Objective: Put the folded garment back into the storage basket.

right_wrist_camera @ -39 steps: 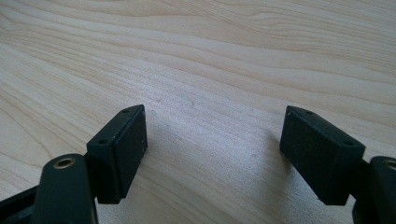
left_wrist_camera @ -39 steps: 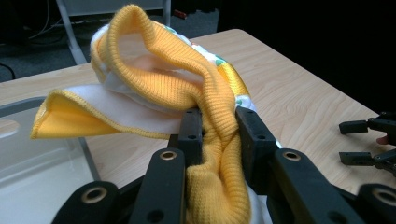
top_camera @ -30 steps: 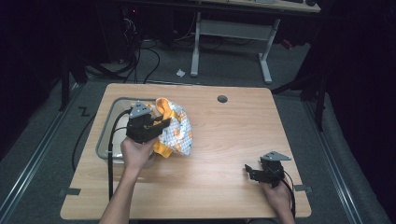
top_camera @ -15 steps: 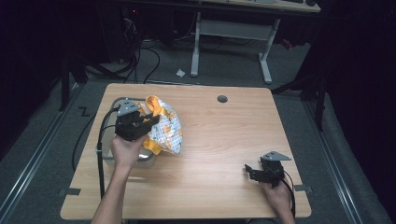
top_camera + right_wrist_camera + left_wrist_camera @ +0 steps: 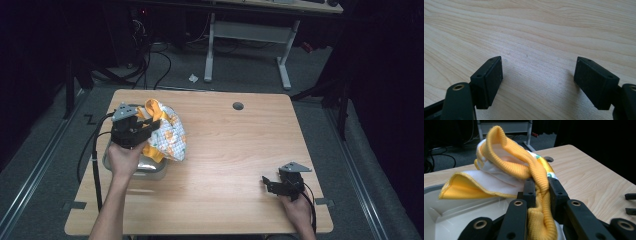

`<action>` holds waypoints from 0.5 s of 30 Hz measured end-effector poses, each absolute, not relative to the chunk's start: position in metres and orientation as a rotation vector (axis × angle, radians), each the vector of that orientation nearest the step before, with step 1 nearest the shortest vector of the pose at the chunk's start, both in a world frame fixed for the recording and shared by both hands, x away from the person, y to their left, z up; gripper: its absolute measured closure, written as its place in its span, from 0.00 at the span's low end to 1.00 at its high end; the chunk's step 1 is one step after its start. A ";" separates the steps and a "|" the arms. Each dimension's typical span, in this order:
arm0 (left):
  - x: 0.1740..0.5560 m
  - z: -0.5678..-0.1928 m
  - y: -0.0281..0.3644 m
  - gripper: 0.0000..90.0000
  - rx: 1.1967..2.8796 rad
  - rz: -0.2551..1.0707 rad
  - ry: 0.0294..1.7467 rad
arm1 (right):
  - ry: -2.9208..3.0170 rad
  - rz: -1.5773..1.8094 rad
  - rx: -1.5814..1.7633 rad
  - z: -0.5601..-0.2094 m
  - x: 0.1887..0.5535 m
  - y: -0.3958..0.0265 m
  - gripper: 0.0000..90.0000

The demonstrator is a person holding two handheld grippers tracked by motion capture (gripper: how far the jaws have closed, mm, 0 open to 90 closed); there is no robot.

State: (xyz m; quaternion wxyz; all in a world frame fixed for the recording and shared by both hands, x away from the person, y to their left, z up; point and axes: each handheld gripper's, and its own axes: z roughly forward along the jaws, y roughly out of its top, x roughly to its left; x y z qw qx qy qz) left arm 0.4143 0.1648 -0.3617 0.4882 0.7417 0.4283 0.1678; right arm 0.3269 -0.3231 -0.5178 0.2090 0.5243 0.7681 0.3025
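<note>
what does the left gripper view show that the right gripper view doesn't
The left gripper view alone shows the yellow ribbed-knit and white patterned cloth, pinched at its knitted band by the left gripper, above a pale metal tray. The right gripper view alone shows the right gripper with its jaws wide apart and nothing between them. Both share the light wooden table.

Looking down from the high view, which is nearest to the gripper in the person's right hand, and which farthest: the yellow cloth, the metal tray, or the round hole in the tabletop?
From the right gripper, at the table's near right:
1. Yellow cloth, to the left, held by the left gripper.
2. Round hole, toward the far edge; too close to the cloth to call.
3. Metal tray, by the left edge.
</note>
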 end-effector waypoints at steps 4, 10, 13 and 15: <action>0.416 -0.363 0.170 0.87 1.801 0.407 1.053 | 2.137 0.841 1.459 -0.518 0.327 -0.323 0.26; 0.420 -0.367 0.178 0.87 1.808 0.407 1.071 | 2.137 0.841 1.459 -0.518 0.327 -0.323 0.26; 0.424 -0.371 0.182 0.87 1.820 0.407 1.088 | 2.137 0.841 1.459 -0.518 0.327 -0.323 0.26; 0.426 -0.374 0.184 0.87 1.830 0.402 1.102 | 2.136 0.841 1.459 -0.518 0.327 -0.323 0.26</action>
